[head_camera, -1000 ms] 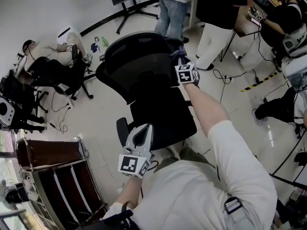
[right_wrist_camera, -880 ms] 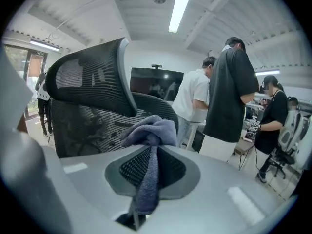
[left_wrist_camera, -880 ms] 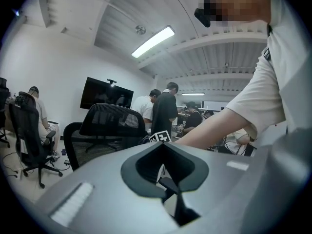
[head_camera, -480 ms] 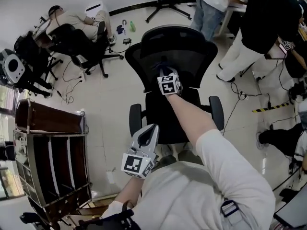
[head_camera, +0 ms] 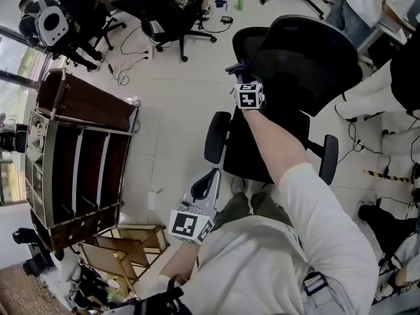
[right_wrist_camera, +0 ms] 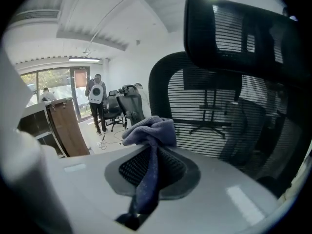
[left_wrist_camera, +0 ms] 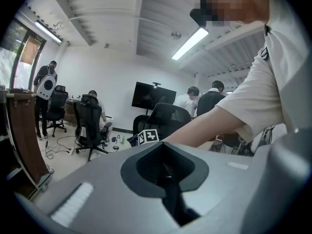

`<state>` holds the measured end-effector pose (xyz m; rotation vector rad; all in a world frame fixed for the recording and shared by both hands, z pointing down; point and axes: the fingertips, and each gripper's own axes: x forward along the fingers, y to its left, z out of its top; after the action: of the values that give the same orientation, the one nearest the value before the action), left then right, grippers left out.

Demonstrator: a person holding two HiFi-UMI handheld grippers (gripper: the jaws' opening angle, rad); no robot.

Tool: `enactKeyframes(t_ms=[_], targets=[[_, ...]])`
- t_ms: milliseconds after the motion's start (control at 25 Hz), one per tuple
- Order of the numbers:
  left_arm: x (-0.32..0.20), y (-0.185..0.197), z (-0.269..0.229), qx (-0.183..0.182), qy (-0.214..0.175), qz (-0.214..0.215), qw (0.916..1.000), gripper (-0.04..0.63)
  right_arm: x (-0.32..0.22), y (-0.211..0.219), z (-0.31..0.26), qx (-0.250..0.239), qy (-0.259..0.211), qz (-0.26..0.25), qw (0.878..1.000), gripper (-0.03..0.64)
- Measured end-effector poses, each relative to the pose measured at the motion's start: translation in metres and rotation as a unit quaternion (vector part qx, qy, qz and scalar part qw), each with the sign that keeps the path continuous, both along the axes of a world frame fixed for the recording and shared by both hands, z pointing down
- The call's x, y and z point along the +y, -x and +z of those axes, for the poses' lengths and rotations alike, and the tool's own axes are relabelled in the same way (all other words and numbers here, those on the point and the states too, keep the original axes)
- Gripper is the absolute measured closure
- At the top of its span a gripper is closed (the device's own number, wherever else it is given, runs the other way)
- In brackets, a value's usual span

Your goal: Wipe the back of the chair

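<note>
Since a moment ago the chair point(head_camera: 308, 64) has swung to your 1 o'clock. Its mesh back point(right_wrist_camera: 219, 121) stands upright, headrest point(right_wrist_camera: 234, 28) at 12, seat point(head_camera: 239, 155) reaching toward 7. Your right gripper point(head_camera: 240, 71) is clenched on the blue cloth point(right_wrist_camera: 151, 130), just beside the back's 9 o'clock edge. Your left gripper point(head_camera: 209, 181), at 6, is closed on nothing

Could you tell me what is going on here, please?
A person is working on a black mesh office chair with tongs in each hand. The right tongs are shut on a blue cloth, held up at the side edge of the chair's mesh back. Whether the cloth touches the mesh is unclear. The left tongs are shut and empty, held low near the person's waist.
</note>
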<state>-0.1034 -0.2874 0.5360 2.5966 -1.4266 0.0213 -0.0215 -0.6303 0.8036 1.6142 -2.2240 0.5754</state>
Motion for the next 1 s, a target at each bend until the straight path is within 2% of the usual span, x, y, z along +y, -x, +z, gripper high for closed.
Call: enactKeyframes(t_ms=[160, 400, 480, 680, 800, 880, 1000], targets=[[-0.01, -0.015, -0.005, 0.002, -0.003, 0.028, 0.9996, 0.534, 0.003, -0.025, 0.005, 0.017, -0.001, 0.01, 1.0, 0.572], [-0.022, -0.051, -0.036, 0.012, -0.013, 0.103, 0.9946, 0.534, 0.024, -0.136, -0.01, 0.044, 0.009, 0.085, 0.995, 0.572], [-0.018, -0.07, -0.042, 0.014, -0.015, 0.131, 0.9912, 0.533, 0.04, -0.183, -0.016, 0.052, 0.008, 0.117, 0.992, 0.572], [-0.005, -0.17, -0.019, 0.009, -0.015, 0.197, 0.9802, 0.534, 0.08, -0.338, 0.012, 0.04, 0.003, 0.197, 0.98, 0.572], [-0.001, -0.204, -0.03, 0.008, -0.015, 0.22, 0.9754, 0.534, 0.107, -0.409, 0.02, 0.048, 0.027, 0.227, 0.972, 0.572], [-0.005, -0.216, -0.032, 0.003, -0.012, 0.225, 0.9743, 0.533, 0.114, -0.434, 0.023, 0.045, 0.036, 0.24, 0.969, 0.572], [-0.015, -0.204, -0.037, 0.003, -0.006, 0.22, 0.9756, 0.534, 0.102, -0.412, 0.019, 0.036, 0.038, 0.234, 0.971, 0.572]])
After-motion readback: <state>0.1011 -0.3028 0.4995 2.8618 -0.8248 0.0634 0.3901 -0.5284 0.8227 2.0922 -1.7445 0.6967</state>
